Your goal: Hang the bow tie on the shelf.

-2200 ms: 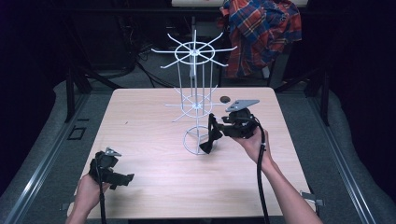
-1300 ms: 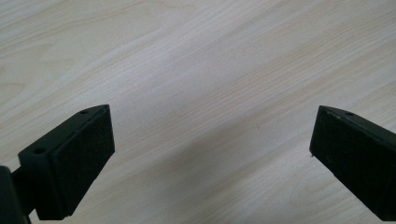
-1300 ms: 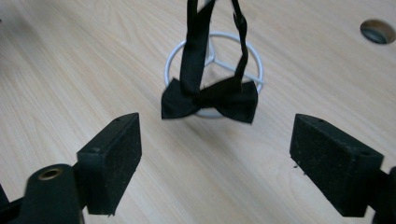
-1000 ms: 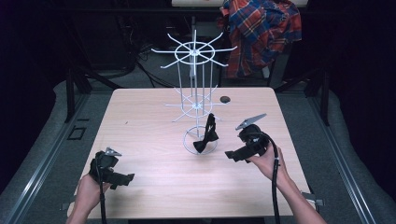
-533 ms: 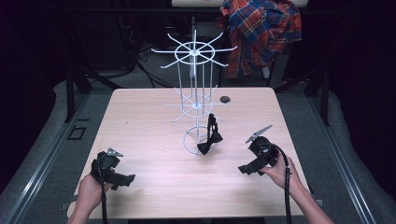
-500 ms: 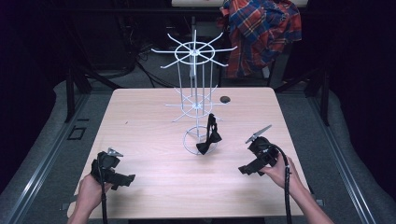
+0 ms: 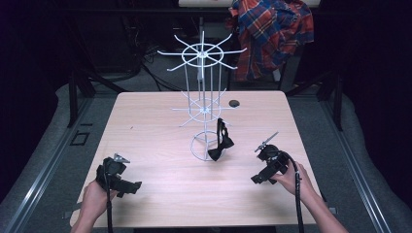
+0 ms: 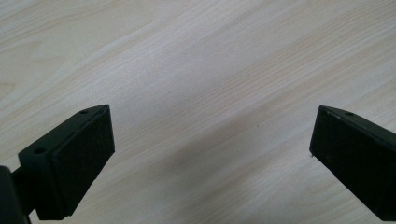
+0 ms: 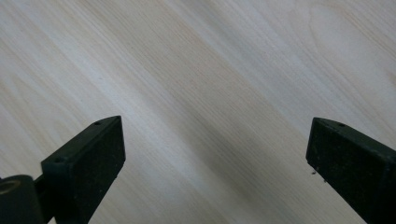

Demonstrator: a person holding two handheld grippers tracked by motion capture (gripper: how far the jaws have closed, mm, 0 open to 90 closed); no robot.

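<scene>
A white wire display rack (image 7: 202, 104) stands at the middle of the wooden table (image 7: 145, 131). A black bow tie (image 7: 220, 142) hangs from one of its low hooks, down near the ring base. My left gripper (image 7: 130, 187) rests at the near left corner, held by a hand, jaws wide apart over bare wood (image 8: 205, 98). My right gripper (image 7: 258, 178) sits at the near right, right of the rack's base, also open with bare wood (image 9: 210, 93) between its jaws.
A small dark round object (image 7: 234, 103) lies on the table behind the rack. A plaid shirt (image 7: 270, 31) hangs beyond the far edge. Dark floor and metal rails (image 7: 43, 165) flank the table.
My right gripper let go of the bow tie, which now hangs on the rack, and drew back toward the near right edge. The left gripper stayed put.
</scene>
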